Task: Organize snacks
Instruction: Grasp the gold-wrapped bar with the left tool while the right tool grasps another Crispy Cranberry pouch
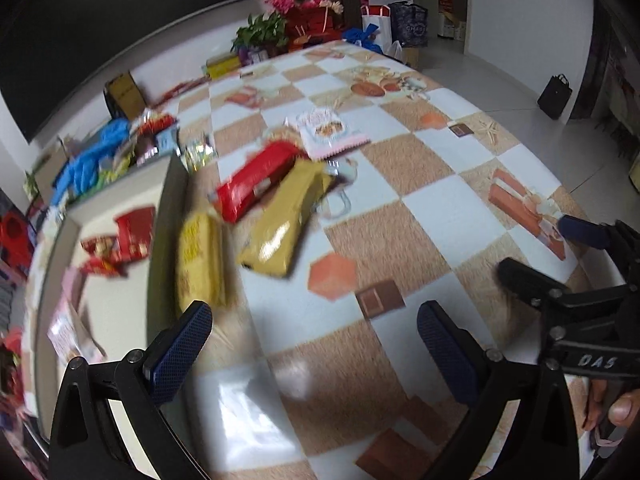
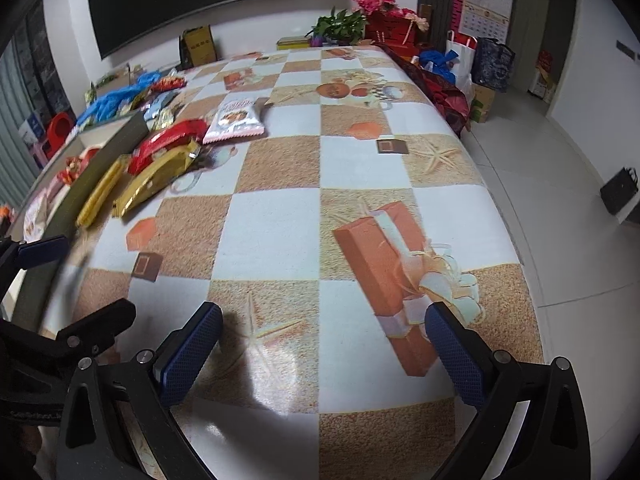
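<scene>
Four snack packets lie left of centre on the checkered tablecloth: a yellow packet [image 1: 200,260] [image 2: 100,194], a gold packet [image 1: 284,220] [image 2: 160,178], a red packet [image 1: 256,180] [image 2: 168,142] and a pink-white packet [image 1: 326,132] [image 2: 236,116]. The yellow one rests against the olive wall of a shallow box [image 1: 164,232] [image 2: 108,148], which holds red packs [image 1: 120,240]. My left gripper [image 1: 316,344] [image 2: 94,278] hovers open and empty, short of the packets. My right gripper [image 2: 324,344] [image 1: 536,248] is open too, over bare cloth to the right.
A blue plastic bag [image 1: 92,160] and several loose snacks are heaped beyond the box. Flowers [image 2: 380,4], plants and shopping bags [image 2: 492,60] crowd the far end. The table edge [image 2: 512,240] drops to a tiled floor on the right, where a black bag [image 2: 618,194] stands.
</scene>
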The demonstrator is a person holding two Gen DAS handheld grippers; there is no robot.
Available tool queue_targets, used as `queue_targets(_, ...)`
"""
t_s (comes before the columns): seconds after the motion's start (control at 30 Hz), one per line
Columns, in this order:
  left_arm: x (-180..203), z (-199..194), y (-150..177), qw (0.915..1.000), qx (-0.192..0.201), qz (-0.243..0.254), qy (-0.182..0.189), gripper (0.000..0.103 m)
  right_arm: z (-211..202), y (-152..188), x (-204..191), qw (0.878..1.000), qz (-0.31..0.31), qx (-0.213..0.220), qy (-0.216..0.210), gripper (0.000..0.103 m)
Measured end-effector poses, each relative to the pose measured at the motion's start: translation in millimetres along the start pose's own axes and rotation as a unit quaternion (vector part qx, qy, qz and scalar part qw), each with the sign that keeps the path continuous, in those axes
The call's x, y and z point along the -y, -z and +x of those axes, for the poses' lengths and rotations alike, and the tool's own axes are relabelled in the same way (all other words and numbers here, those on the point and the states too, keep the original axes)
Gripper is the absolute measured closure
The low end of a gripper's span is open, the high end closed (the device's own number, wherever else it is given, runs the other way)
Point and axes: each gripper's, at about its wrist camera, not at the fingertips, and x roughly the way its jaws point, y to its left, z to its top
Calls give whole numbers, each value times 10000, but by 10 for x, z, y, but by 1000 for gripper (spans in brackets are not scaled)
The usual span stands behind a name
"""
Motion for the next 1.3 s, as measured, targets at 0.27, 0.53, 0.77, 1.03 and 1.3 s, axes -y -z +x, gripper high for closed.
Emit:
queue_targets(0.27, 81, 366, -380, 9992, -362, 124, 119, 0, -160, 31, 412, 9924, 1036, 459, -486, 1)
queue_targets(0.53, 17, 687, -634, 9966, -627, -144, 516, 6, -170, 46, 443, 9902, 1111, 517, -663, 1)
queue_targets(0.77, -147, 538, -494, 9952, -308, -545, 755, 79, -170, 49, 443, 9904, 1106, 522, -651, 1)
queue_targets(1.03, -151, 231, -13, 9927, -67, -886, 820, 78, -143, 28, 385, 9933, 952, 429, -504, 1)
queue_targets(1.3, -195, 21, 362, 9928, 336, -969, 623, 77, 195, -280, -93, 9992, -51, -177, -367, 1)
